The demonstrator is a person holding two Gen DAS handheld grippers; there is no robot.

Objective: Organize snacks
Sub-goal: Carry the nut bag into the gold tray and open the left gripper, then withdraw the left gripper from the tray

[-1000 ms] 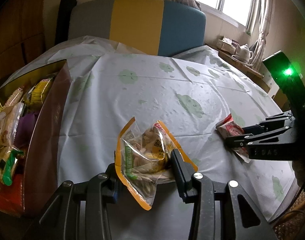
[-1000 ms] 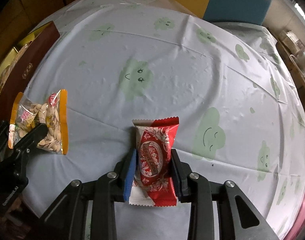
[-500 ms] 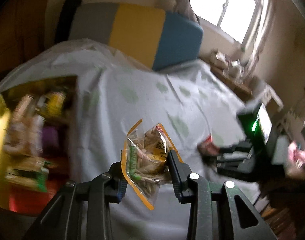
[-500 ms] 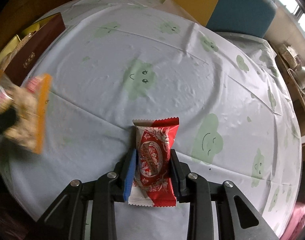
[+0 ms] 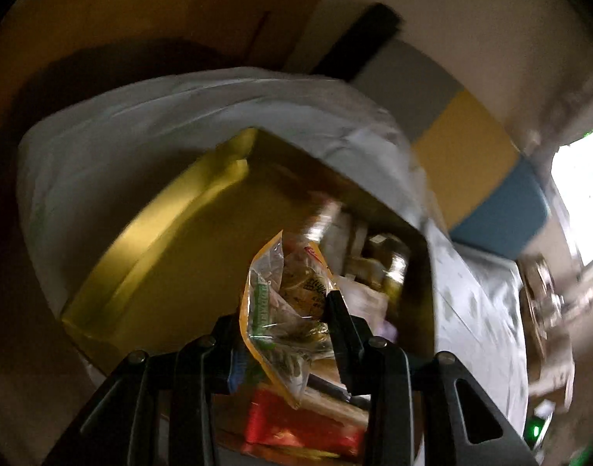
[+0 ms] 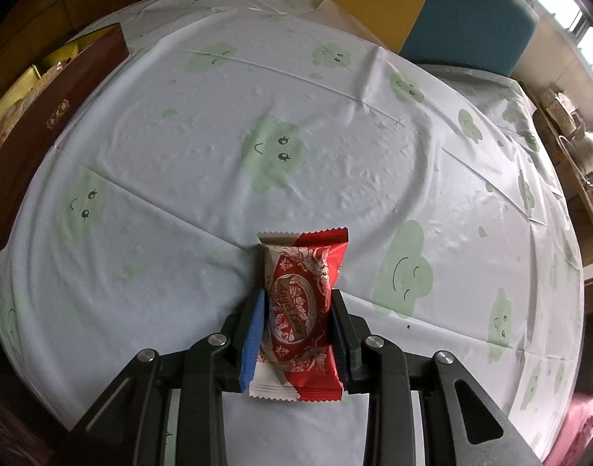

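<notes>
While the right waits, the seed bag reaches the box.
Left wrist: the left claw (image 5: 286, 324), clenched on the clear orange-edged seed bag (image 5: 284, 306), has swung from the counter to above the gold-lined snack box (image 5: 172, 233), ready to drop. Right wrist: the right claw (image 6: 296, 330) still pinches the red-and-white wafer packet (image 6: 300, 310) on the pale cloud-print counter (image 6: 179, 178).

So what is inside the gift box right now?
The gift box holds several wrapped snacks: a red packet near the bottom and blurred wrappers farther in. The seed bag in the left hand-held gripper covers the middle, so that part stays unseen.
</notes>
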